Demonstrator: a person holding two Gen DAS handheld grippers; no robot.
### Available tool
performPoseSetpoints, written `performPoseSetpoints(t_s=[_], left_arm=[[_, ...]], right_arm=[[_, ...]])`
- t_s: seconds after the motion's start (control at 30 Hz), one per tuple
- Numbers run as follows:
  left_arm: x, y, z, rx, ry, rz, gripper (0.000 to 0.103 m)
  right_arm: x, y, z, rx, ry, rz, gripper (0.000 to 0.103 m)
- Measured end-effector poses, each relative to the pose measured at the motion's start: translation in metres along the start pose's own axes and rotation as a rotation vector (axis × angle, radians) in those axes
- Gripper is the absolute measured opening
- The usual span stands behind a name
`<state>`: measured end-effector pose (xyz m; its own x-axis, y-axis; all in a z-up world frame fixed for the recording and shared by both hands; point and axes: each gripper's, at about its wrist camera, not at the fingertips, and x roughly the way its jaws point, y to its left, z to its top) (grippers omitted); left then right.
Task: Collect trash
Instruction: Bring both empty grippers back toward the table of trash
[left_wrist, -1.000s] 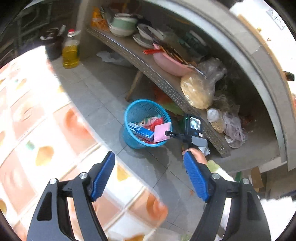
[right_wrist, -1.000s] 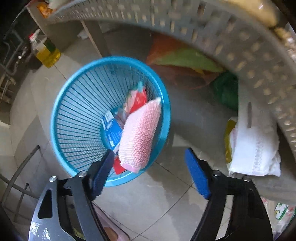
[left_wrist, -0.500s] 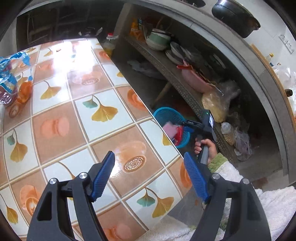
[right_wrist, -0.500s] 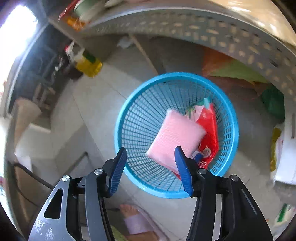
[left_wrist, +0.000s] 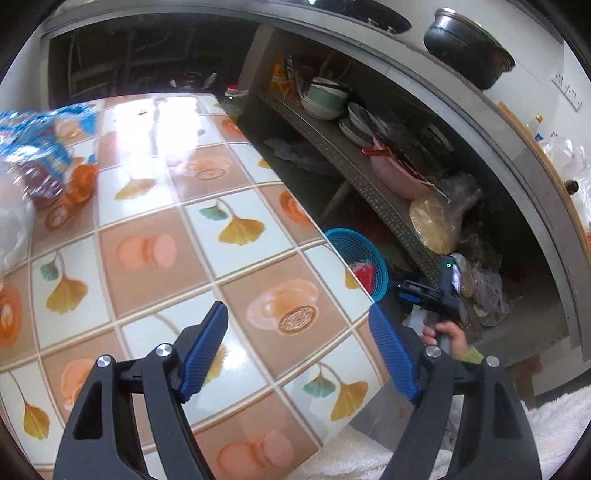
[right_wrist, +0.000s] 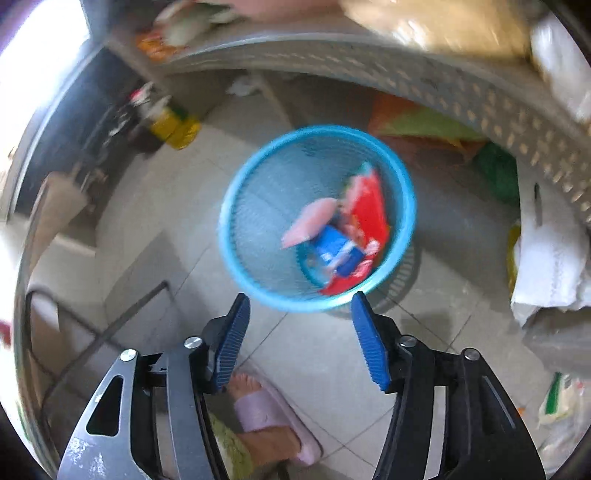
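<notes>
A blue mesh trash basket (right_wrist: 258, 221) stands on the floor below my right gripper (right_wrist: 299, 314), which is open and empty above its near rim. Inside lie a pink sponge (right_wrist: 310, 221), a red wrapper (right_wrist: 369, 214) and a blue packet (right_wrist: 336, 251). In the left wrist view the basket (left_wrist: 364, 251) shows past the table edge, with the right gripper (left_wrist: 406, 288) beside it. My left gripper (left_wrist: 299, 325) is open and empty over the tiled table (left_wrist: 147, 251). A blue-and-red snack bag (left_wrist: 40, 162) lies at the table's far left.
A perforated metal shelf (left_wrist: 369, 177) with bowls, plates and bagged food runs above the basket. A yellow oil bottle (right_wrist: 177, 125) stands on the floor behind it. My slippered foot (right_wrist: 273, 417) is near the basket. A white sack (right_wrist: 546, 266) lies to the right.
The pink sponge has dropped from my right gripper into the basket, and the gripper has risen. My left gripper has swung from the floor up over the tiled table.
</notes>
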<state>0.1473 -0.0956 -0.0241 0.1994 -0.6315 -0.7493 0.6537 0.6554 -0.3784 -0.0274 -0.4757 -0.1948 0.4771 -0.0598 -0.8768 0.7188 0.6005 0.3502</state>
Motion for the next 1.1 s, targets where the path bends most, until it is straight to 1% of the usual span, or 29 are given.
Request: performPoseSetpoints(t_s=[0.03, 0.07, 0.13, 0.23, 0.27, 0.3, 0.33, 0.4, 0.43, 0.47, 0.53, 0.63, 0.67, 0.73, 0.77, 0.83, 0.87, 0.9, 0.93, 0.97, 1.03, 1.1], left_arm=[[-0.005, 0.006, -0.005, -0.009, -0.013, 0.004, 0.077], [-0.009, 0.011, -0.010, -0.014, -0.021, 0.016, 0.078], [-0.015, 0.017, -0.018, -0.018, -0.033, 0.046, 0.079], [-0.030, 0.035, -0.036, -0.050, -0.056, 0.054, 0.080], [-0.034, 0.039, -0.040, -0.060, -0.065, 0.056, 0.080], [-0.039, 0.045, -0.045, -0.071, -0.076, 0.063, 0.081], [-0.043, 0.049, -0.050, -0.082, -0.085, 0.071, 0.081], [-0.054, 0.060, -0.059, -0.108, -0.105, 0.107, 0.081], [-0.058, 0.062, -0.062, -0.111, -0.113, 0.121, 0.081], [-0.066, 0.065, -0.065, -0.112, -0.130, 0.143, 0.081], [-0.079, 0.070, -0.070, -0.112, -0.158, 0.169, 0.081], [-0.102, 0.075, -0.075, -0.109, -0.209, 0.212, 0.081], [-0.109, 0.077, -0.076, -0.108, -0.225, 0.225, 0.083], [-0.123, 0.084, -0.080, -0.114, -0.255, 0.243, 0.084], [-0.127, 0.087, -0.079, -0.119, -0.263, 0.249, 0.084], [-0.136, 0.094, -0.079, -0.133, -0.287, 0.260, 0.084], [-0.141, 0.098, -0.079, -0.143, -0.303, 0.264, 0.084], [-0.144, 0.102, -0.078, -0.150, -0.314, 0.266, 0.084], [-0.149, 0.107, -0.077, -0.161, -0.329, 0.267, 0.084], [-0.152, 0.109, -0.077, -0.167, -0.338, 0.269, 0.085], [-0.157, 0.115, -0.076, -0.175, -0.355, 0.277, 0.086], [-0.163, 0.122, -0.076, -0.190, -0.371, 0.291, 0.087]], right_arm=[[-0.016, 0.016, -0.005, -0.052, -0.024, 0.010, 0.065], [-0.027, 0.027, -0.010, -0.090, -0.043, 0.014, 0.067], [-0.057, 0.059, -0.017, -0.193, -0.098, 0.032, 0.074], [-0.089, 0.094, -0.020, -0.293, -0.155, 0.062, 0.080], [-0.103, 0.112, -0.022, -0.337, -0.178, 0.084, 0.081], [-0.110, 0.120, -0.022, -0.357, -0.188, 0.103, 0.081], [-0.118, 0.136, -0.021, -0.384, -0.201, 0.139, 0.081], [-0.126, 0.157, -0.021, -0.418, -0.210, 0.186, 0.081], [-0.131, 0.173, -0.023, -0.442, -0.210, 0.213, 0.081], [-0.134, 0.180, -0.024, -0.456, -0.209, 0.235, 0.081], [-0.139, 0.207, -0.032, -0.496, -0.200, 0.293, 0.081], [-0.141, 0.243, -0.041, -0.546, -0.179, 0.356, 0.081], [-0.140, 0.261, -0.045, -0.567, -0.157, 0.394, 0.081], [-0.140, 0.281, -0.047, -0.597, -0.130, 0.431, 0.081], [-0.139, 0.302, -0.048, -0.624, -0.104, 0.466, 0.081], [-0.140, 0.330, -0.051, -0.657, -0.066, 0.502, 0.083], [-0.140, 0.353, -0.051, -0.686, -0.042, 0.525, 0.085], [-0.142, 0.367, -0.053, -0.704, -0.027, 0.539, 0.088], [-0.141, 0.390, -0.051, -0.729, -0.002, 0.558, 0.089], [-0.145, 0.405, -0.053, -0.736, 0.008, 0.564, 0.089], [-0.144, 0.446, -0.050, -0.762, 0.042, 0.579, 0.094], [-0.142, 0.477, -0.049, -0.766, 0.047, 0.554, 0.094]])
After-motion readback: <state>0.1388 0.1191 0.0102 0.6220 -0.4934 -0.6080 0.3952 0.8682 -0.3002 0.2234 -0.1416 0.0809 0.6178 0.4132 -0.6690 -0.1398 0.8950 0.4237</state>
